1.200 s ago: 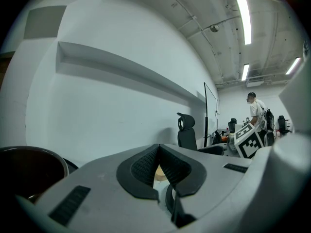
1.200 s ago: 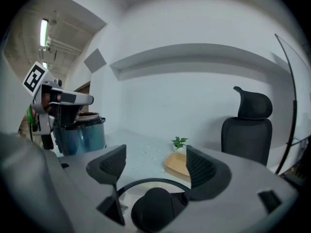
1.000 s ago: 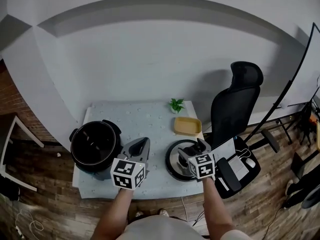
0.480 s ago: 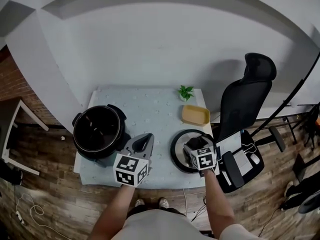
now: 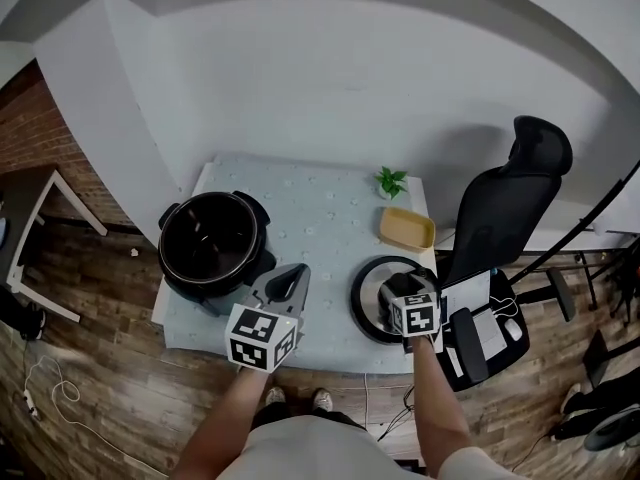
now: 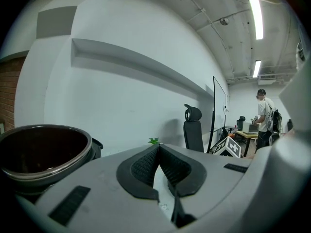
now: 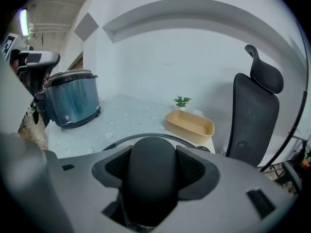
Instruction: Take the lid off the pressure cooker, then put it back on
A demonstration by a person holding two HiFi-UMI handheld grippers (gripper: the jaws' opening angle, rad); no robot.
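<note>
Right tool (image 7: pixel 154 165) grips the round black lid (image 5: pixel 366 306) by its handle; I find left tool (image 5: pixel 290 274), jaws together, beside open black cooker (image 5: pixel 212 243).

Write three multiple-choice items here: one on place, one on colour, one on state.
1. From the cooker, the lid lies: A on it; B to its right, on the table; C behind it.
2. The tray is: A red; B yellow; C blue.
3. The left gripper is: A shut, empty; B wide open; C shut on the lid.
Answers: B, the cooker stands open with the lid flat beside it; B, its walls look yellow; A, its pads meet on nothing.
</note>
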